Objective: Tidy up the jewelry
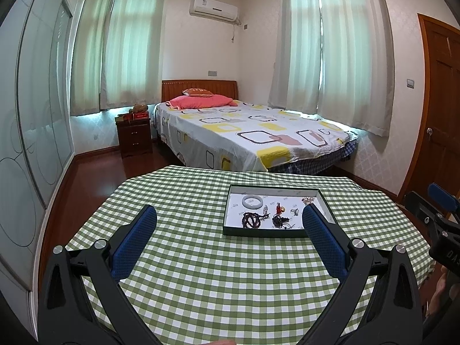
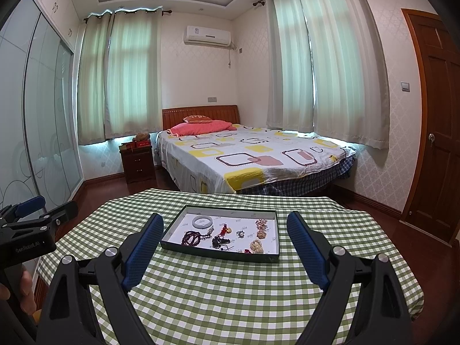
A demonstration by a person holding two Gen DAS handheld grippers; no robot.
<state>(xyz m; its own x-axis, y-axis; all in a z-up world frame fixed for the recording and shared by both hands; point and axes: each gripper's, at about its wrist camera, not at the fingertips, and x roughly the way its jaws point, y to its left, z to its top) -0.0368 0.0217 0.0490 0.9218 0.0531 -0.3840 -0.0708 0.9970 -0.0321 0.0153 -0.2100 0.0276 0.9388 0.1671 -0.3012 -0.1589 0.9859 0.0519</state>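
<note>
Both the left gripper [image 1: 229,218] and right gripper [image 2: 225,225] hover released over the checked tabletop [image 2: 230,287], the jewelry tray [image 2: 169,234] just beyond.

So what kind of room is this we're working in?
A home bedroom, most likely: a wooden-headboard bed with a patterned sheet, a dark wooden nightstand, and a white wall-mounted air conditioner.
</note>
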